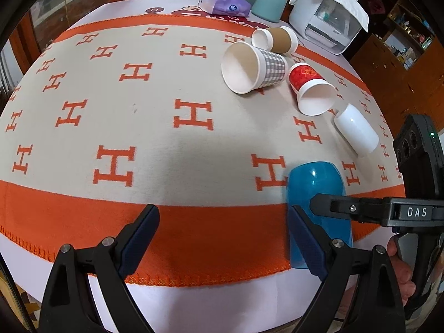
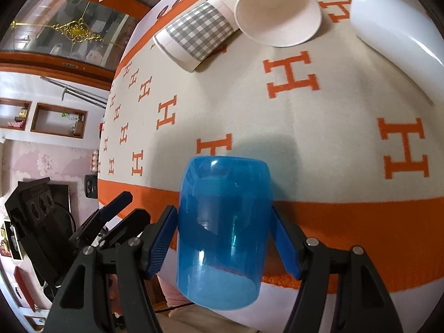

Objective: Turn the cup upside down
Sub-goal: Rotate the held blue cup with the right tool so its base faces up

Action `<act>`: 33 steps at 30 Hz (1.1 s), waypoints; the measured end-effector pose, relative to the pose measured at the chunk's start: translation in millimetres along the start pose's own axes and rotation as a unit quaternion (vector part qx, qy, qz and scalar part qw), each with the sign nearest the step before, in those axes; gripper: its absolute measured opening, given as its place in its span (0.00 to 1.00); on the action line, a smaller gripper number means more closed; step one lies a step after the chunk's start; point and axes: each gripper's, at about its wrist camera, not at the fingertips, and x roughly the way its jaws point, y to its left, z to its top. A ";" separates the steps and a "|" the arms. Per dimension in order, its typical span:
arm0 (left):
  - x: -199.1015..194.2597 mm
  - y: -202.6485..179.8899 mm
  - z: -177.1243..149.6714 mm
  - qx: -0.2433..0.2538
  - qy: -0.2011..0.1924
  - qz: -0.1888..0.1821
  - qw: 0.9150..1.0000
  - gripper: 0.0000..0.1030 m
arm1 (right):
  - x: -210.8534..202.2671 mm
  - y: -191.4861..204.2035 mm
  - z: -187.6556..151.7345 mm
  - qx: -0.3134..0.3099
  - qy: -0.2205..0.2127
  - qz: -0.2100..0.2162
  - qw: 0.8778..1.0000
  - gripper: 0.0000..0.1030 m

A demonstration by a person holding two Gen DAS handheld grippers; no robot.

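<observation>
A translucent blue plastic cup (image 2: 222,230) sits between the fingers of my right gripper (image 2: 224,238), tilted, its closed base pointing away over the blanket and its open mouth toward the camera. The jaws are shut on its sides. In the left wrist view the same blue cup (image 1: 316,188) lies at the near right with the right gripper's finger (image 1: 349,208) across it. My left gripper (image 1: 222,238) is open and empty above the blanket's near orange border.
On the beige-and-orange H-pattern blanket (image 1: 166,105), several cups lie on their sides: a grey checked one (image 1: 252,68), a brown-sleeved one (image 1: 274,40), a red one (image 1: 310,88), a white one (image 1: 356,130). Tissue pack (image 1: 224,4), teal cup (image 1: 269,5) and white appliance (image 1: 327,22) stand at the back.
</observation>
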 end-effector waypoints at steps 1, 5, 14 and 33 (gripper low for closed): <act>1.0 0.8 -0.2 -0.001 0.001 0.001 1.000 0.90 | -0.9 -0.3 0.2 -0.002 -0.001 -0.001 1.000 0.65; 4.9 1.8 0.0 -0.001 0.005 0.000 1.000 0.90 | -3.4 -0.9 -2.1 -0.009 -0.004 0.001 1.000 0.65; 12.1 -9.0 -2.1 0.010 0.021 0.004 1.000 0.90 | -11.0 -3.2 -6.4 -0.006 -0.006 0.005 1.000 0.65; 15.9 -24.3 0.0 0.010 0.022 0.032 0.999 0.90 | -56.7 26.9 -10.7 -0.117 -0.197 -0.110 0.967 0.65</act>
